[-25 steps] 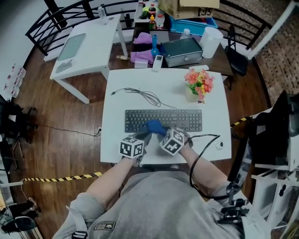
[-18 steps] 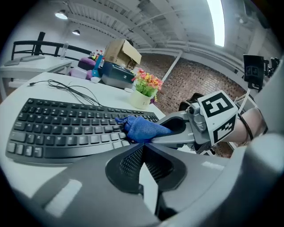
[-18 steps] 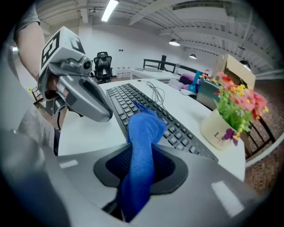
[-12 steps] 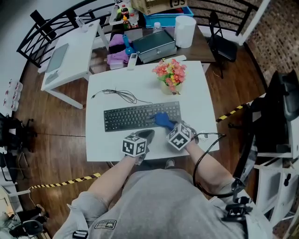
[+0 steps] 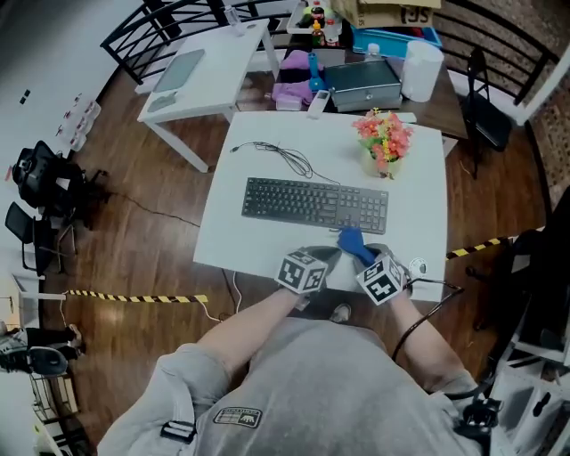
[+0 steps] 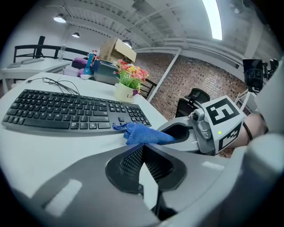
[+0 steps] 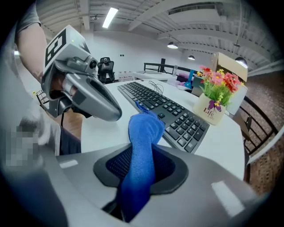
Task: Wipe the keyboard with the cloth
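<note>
A white side table (image 5: 227, 62) stands on dark wood floor (image 5: 125, 240) beside black railing (image 5: 134, 27).

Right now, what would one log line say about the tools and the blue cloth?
right tool: shut on blue cloth | cloth: tip at near edge of keyboard | left tool: shut, empty, beside right tool

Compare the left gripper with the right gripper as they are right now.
The right gripper is shut on the blue cloth; the left gripper is shut on nothing. The right gripper's cloth reaches toward the keyboard's right end; the left gripper sits beside it, short of the keyboard. Both carry marker cubes.
</note>
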Demonstrator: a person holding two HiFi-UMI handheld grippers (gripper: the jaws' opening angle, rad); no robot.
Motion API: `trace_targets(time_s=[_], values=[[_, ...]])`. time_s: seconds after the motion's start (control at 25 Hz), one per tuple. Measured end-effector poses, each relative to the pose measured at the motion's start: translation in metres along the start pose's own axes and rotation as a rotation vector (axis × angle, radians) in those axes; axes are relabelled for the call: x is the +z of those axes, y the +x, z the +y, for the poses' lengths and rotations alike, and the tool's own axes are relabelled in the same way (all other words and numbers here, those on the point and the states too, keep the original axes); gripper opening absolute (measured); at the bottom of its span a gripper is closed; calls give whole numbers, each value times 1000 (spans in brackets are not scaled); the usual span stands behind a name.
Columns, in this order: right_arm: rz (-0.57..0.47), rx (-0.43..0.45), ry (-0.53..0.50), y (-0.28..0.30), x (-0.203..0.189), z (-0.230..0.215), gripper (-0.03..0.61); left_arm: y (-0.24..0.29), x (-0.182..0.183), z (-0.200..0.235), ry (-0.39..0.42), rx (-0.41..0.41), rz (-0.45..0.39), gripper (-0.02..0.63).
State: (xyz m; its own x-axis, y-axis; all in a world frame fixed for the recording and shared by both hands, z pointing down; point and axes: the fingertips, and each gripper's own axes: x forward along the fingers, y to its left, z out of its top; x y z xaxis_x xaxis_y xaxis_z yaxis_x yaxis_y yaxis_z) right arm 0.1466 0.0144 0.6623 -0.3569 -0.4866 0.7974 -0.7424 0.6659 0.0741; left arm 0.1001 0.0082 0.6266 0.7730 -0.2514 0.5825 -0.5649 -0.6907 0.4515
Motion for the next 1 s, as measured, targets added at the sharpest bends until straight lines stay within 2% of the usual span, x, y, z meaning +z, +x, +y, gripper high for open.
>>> trace_targets(time_s=[0.2, 0.44, 0.56, 0.72, 1.0], values=[[18, 12, -3, 4, -7, 20, 115, -15, -22, -6, -4, 7, 8, -8], [32, -34, 18, 7, -9, 22, 125, -23, -31, -7, 7, -17, 10, -8], [13, -51, 36, 5, 0, 24, 187, -32, -29, -5, 14, -29, 4, -8], [-29, -114, 61, -11, 14, 15, 219, -35, -30, -6, 33, -57, 11, -8], [-64, -233, 143, -49, 10, 21, 218, -44, -37, -14, 83, -128, 28, -8]])
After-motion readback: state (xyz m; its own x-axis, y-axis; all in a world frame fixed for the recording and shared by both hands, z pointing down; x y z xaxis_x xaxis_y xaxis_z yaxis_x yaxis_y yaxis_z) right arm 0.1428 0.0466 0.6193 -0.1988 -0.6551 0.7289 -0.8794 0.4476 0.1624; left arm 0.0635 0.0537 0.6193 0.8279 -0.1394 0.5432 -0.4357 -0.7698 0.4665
